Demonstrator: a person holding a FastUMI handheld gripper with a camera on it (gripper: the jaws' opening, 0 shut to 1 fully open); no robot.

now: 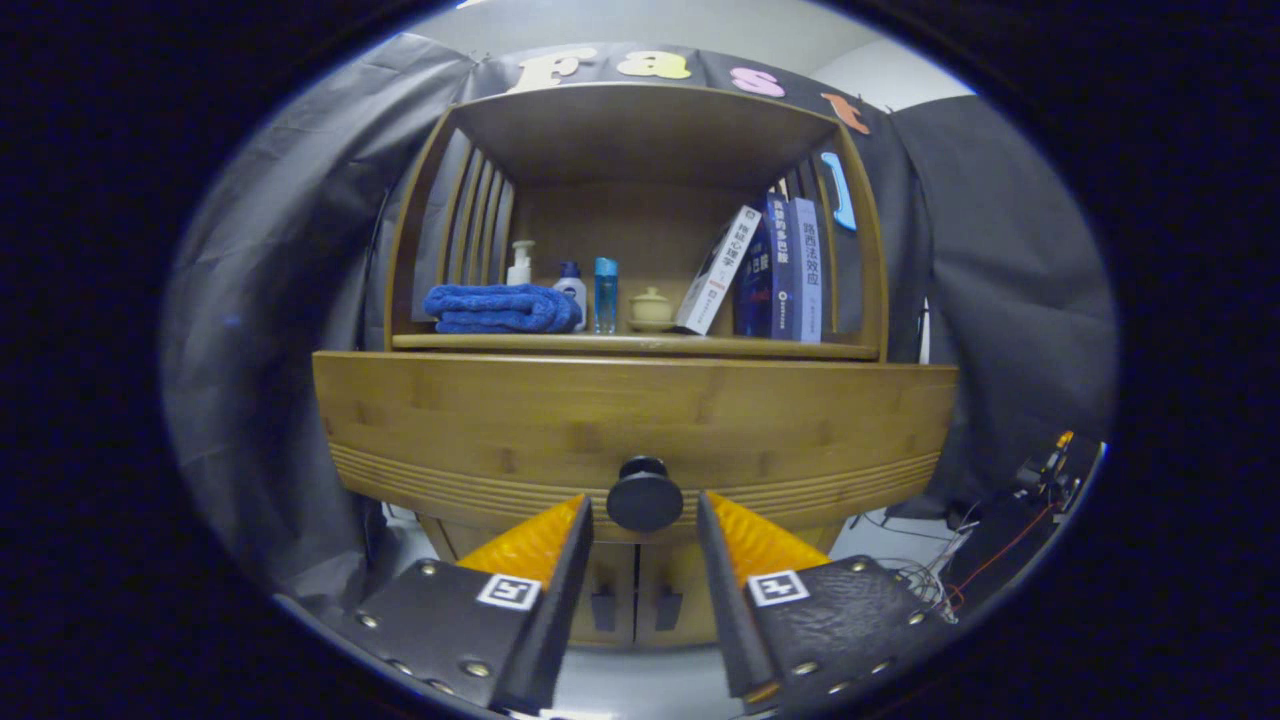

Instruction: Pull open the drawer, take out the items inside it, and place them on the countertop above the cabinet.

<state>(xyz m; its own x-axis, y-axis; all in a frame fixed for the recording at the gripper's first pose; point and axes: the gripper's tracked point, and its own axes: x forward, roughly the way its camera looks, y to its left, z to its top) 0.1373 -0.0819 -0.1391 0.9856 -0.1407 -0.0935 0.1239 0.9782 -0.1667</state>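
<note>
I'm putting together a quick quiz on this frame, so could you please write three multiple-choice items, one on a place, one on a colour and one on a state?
1. Where is the drawer knob?
A. Between the fingers
B. Beside the books
C. Under the towel

2. What colour is the folded towel?
A. Red
B. Blue
C. White

3. How is the gripper?
A. Shut on the knob
B. Shut on a book
C. Open

Answers: 1 A, the knob sits between the fingertips with gaps on both sides. 2 B, it lies blue on the countertop. 3 C, the fingers stand apart, touching nothing.
</note>
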